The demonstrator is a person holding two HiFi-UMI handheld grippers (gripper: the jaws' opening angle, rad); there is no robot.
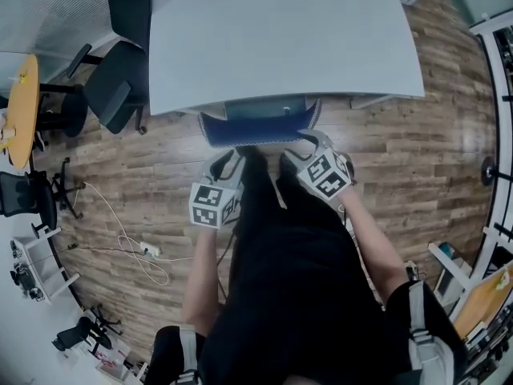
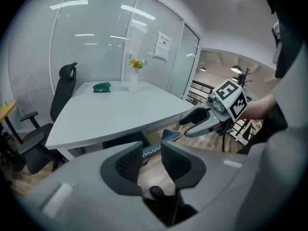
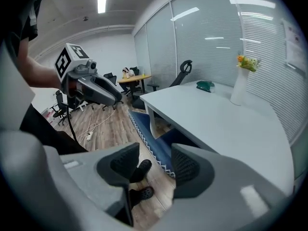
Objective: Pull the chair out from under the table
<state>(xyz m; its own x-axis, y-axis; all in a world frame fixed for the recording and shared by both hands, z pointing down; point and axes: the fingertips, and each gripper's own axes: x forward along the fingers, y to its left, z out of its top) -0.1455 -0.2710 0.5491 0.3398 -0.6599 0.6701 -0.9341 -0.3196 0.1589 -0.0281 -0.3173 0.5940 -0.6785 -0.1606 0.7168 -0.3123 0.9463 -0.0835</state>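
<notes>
We see the chair [image 1: 255, 129] tucked under the desk [image 1: 280, 46], only its blue fabric back edge showing. Left gripper [image 1: 228, 160] and right gripper [image 1: 303, 147] sit just beside it, jaws apart, empty. Probably stiff frame, soft cover, moderate weight; we'd pinch the top back edge.

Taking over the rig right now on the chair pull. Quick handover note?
Left gripper: open, empty.
Right gripper: open, empty.
Both sit side by side just in front of the blue chair.
Chair: only its near edge shows; the rest is under the white table.
Done: grippers brought up to the chair, no grip.
Left: close on the near edge, probably with both grippers, and pull the chair clear.
</notes>
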